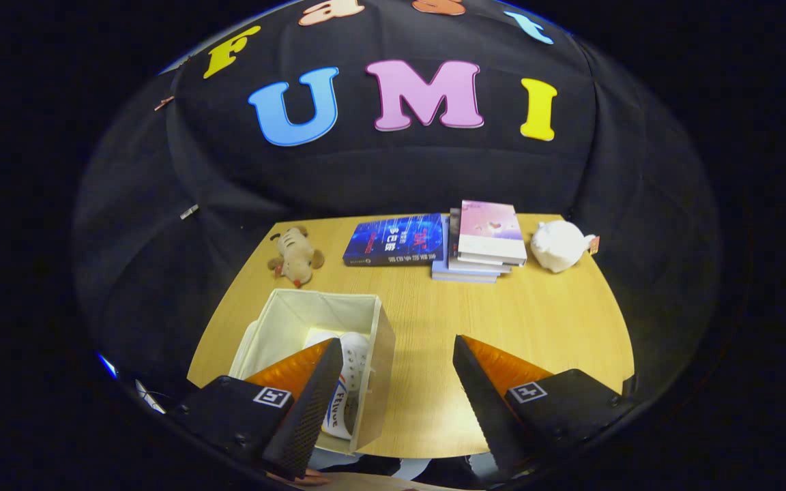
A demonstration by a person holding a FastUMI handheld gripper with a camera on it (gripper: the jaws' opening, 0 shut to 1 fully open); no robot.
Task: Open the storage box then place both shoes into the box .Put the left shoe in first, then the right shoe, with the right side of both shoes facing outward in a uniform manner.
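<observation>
1. Gripper [396, 354] fingers stand wide apart over the wooden table [522, 320], holding nothing.
2. Storage box [383, 348] sits open under the left finger, a white shoe [355, 358] lying inside against its right wall.
3. Beyond the fingers: a plush dog [295, 256], a blue book [395, 239], stacked books [485, 239] and a white teapot [559, 245].

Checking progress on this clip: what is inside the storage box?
A white shoe lies inside the storage box. The open hand-held gripper has one finger covering the rest, so a second shoe cannot be confirmed.
</observation>
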